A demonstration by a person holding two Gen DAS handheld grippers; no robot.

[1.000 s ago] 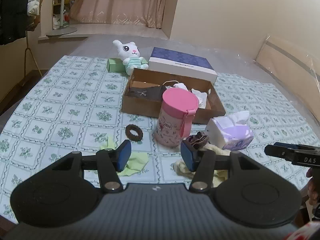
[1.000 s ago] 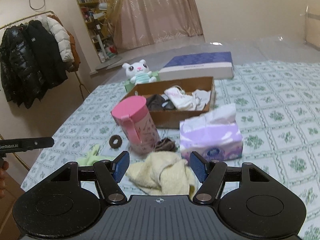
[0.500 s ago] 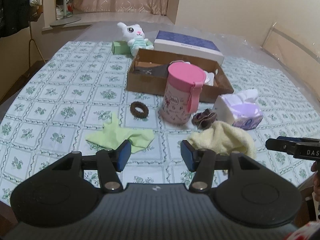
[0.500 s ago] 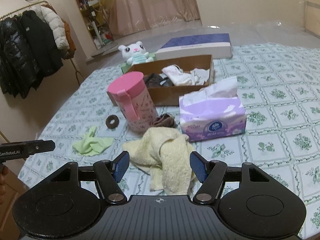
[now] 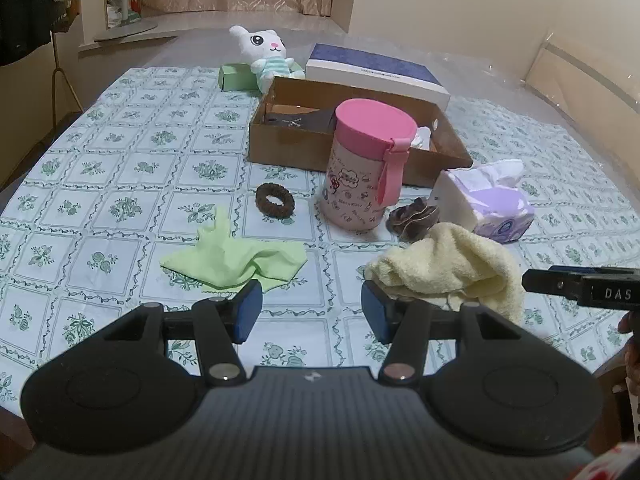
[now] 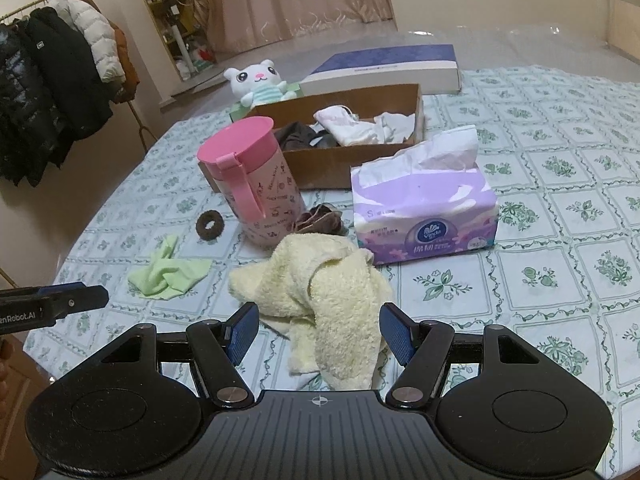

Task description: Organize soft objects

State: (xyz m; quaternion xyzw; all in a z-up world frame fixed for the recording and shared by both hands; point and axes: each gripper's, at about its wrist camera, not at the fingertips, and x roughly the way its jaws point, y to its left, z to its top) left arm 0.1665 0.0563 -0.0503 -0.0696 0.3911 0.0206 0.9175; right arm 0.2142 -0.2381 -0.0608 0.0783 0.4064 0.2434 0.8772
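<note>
Box (image 6: 352, 160) already half loaded with dark and white cloths. Still loose: yellow towel (image 6: 332, 292) right between right gripper's (image 6: 319, 330) wide-open fingers, green cloth (image 5: 236, 258) just ahead of left gripper (image 5: 312, 312), also wide, empty.

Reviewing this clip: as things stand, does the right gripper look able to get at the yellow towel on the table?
Probably yes. The right gripper is open, and the yellow towel lies crumpled directly ahead, its near folds already between the fingers. Nothing sits in between; the tissue pack and pink canister stand behind it.
</note>
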